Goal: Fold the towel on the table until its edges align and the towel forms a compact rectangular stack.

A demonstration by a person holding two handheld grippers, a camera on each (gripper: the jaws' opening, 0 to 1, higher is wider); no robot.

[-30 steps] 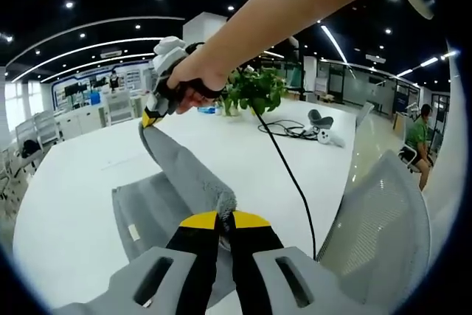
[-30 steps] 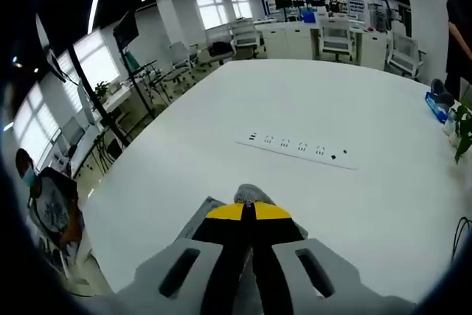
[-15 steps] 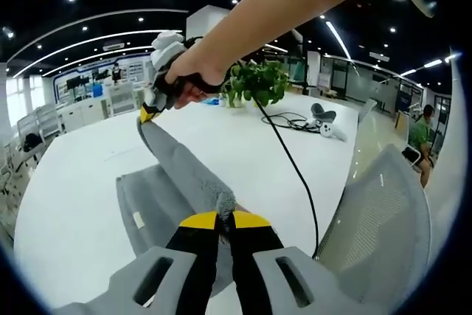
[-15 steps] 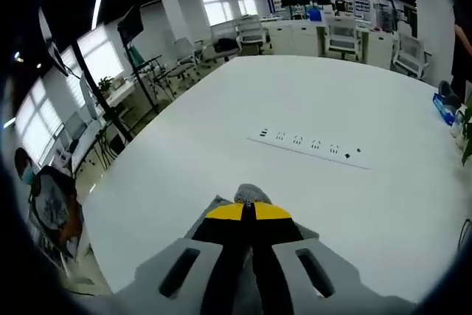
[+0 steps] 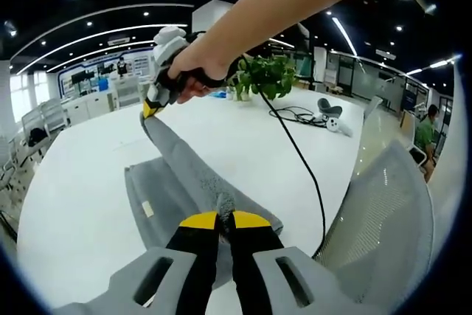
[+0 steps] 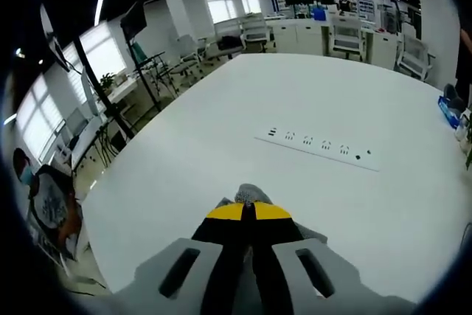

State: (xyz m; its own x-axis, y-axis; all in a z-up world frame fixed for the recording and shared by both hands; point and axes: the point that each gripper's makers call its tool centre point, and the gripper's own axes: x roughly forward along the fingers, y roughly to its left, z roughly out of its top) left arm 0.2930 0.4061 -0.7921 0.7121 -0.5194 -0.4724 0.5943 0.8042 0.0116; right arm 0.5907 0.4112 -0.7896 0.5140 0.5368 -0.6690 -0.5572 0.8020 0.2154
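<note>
the table (image 5: pixel 88 175) is white and broad, with the grey towel (image 5: pixel 158 197) spread on its near part in the left gripper view. over the last 1 second the lifted edge, a taut band between the 2 grips, has been carried across, and more of the flat part now shows beneath it; the scene has also shifted, so part of that is camera motion. this looks like the first fold in progress, with the edges not yet laid together.

the right hand-held gripper (image 5: pixel 153 106), held by the person's hand (image 5: pixel 193 77), is closed on the far end of the raised edge. the left hand-held gripper (image 5: pixel 224 217) is closed on the near end, cloth bunched between its yellow tips.

in the right gripper view a grey tuft sits pinched at the tips, and a power strip (image 6: pixel 318 148) lies further off on the table.

a small label (image 5: pixel 147 209) shows on the flat part.
</note>
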